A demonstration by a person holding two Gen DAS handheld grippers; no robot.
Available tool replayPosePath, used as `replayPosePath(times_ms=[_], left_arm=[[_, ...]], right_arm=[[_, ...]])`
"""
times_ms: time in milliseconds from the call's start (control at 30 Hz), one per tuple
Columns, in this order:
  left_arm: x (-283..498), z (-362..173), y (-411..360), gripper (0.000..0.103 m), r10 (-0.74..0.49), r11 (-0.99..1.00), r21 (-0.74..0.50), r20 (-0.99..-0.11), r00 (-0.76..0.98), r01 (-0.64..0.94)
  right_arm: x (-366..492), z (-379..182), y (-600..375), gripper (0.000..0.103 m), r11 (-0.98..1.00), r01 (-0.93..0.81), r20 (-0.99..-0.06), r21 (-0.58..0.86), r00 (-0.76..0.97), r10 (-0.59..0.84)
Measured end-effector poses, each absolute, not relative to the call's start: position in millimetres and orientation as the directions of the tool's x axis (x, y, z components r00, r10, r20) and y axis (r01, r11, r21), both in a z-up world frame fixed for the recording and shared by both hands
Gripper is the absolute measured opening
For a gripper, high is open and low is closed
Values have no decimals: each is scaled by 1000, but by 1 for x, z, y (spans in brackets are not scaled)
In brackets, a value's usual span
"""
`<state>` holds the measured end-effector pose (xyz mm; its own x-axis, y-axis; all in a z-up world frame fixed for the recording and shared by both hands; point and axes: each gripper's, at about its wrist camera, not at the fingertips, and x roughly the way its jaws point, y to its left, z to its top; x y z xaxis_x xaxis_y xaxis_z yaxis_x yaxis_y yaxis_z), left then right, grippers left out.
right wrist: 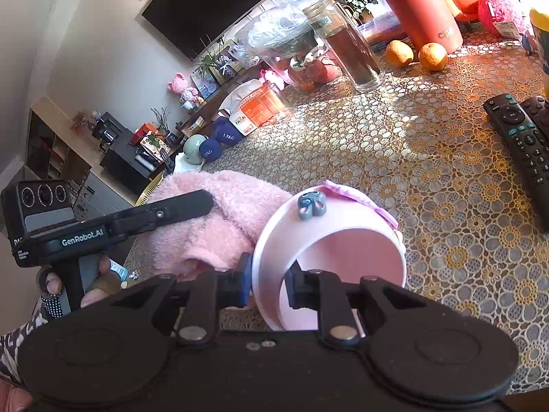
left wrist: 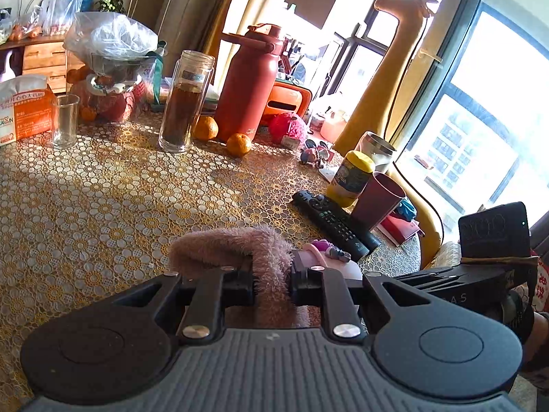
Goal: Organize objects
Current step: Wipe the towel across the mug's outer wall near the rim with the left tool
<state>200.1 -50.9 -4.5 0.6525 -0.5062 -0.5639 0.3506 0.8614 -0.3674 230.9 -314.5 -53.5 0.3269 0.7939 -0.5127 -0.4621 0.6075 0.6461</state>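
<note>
My left gripper [left wrist: 272,283] is shut on a fuzzy pink cloth [left wrist: 240,243], which arches over its left finger near the table's front edge. The cloth also shows in the right wrist view [right wrist: 219,213], with the left gripper [right wrist: 202,202] lying across it. My right gripper [right wrist: 267,286] is shut on the rim of a pink cup [right wrist: 329,237] that lies tilted on its side, mouth toward the camera, with a small grey figure on its wall. The cup also shows in the left wrist view [left wrist: 343,266], just right of the cloth.
On the lace-covered table [left wrist: 103,206] stand a drinking glass [left wrist: 64,122], a tea bottle [left wrist: 185,103], a red flask [left wrist: 248,82], two oranges [left wrist: 239,144], a yellow-capped bottle [left wrist: 351,178] and a maroon cup [left wrist: 377,201]. Two remotes [left wrist: 329,219] lie at the right.
</note>
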Motion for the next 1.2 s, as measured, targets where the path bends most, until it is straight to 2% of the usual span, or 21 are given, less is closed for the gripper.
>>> replayPosePath(times_ms=[633, 933, 1200], left_arm=[[221, -50, -60, 18, -401, 915, -264, -669, 625, 305], [208, -35, -55, 18, -402, 915, -258, -654, 641, 311], [191, -6, -54, 18, -464, 885, -288, -600, 652, 366]], right_arm=[[231, -52, -310, 18, 604, -496, -525, 624, 306, 794], [231, -50, -308, 18, 611, -513, -539, 603, 303, 786], [227, -47, -302, 18, 620, -545, -561, 565, 298, 773]])
